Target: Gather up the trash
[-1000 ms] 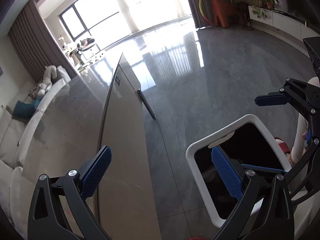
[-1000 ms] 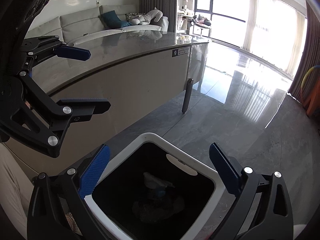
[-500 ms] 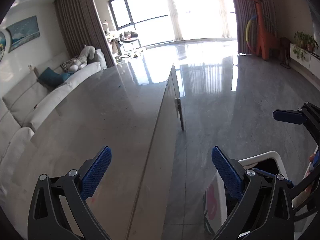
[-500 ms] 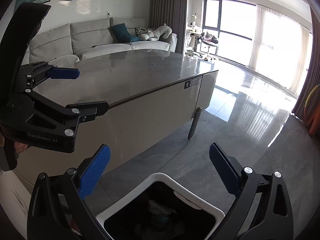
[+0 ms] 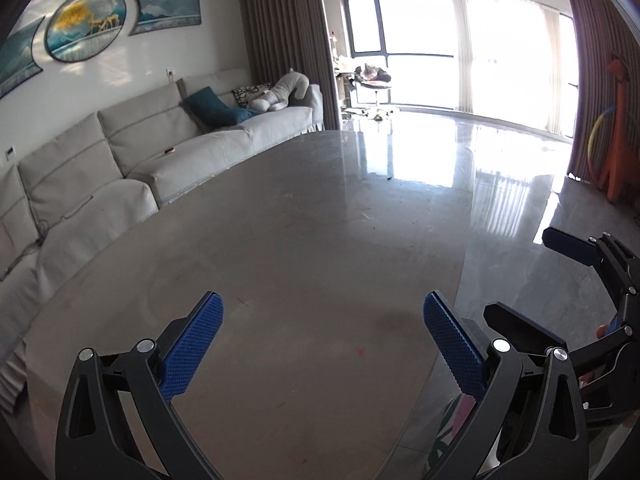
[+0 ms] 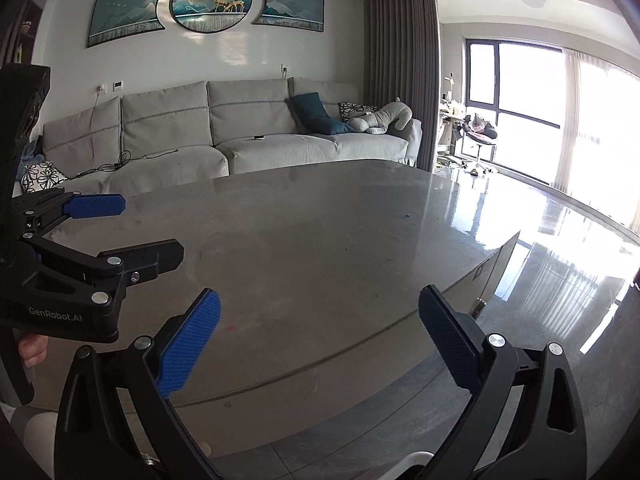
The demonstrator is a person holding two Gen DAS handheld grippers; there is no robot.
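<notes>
1. My left gripper [image 5: 320,340] is wide, empty, over the table [image 5: 320,240].
2. My right gripper [image 6: 320,340] is wide, empty, above the table edge [image 6: 360,340].
3. Bin rim [image 6: 412,458] shows below; trash unseen.

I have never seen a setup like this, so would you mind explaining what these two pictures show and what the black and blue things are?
There is no robot here: a person holds a hand-held gripper in each hand, and a fisheye camera on each one looks forward along its two fingers. One picture comes from the left gripper, the other from the right gripper. The black arms with blue pads at the bottom of each picture are that gripper's own fingers. Each camera also catches the other gripper at the side. Both grippers are open and hold nothing. They are over a grey table, which looks bare apart from a few tiny specks. Behind it stands a sofa. A white edge at the bottom of the right view may be a bin, but too little shows.
</notes>
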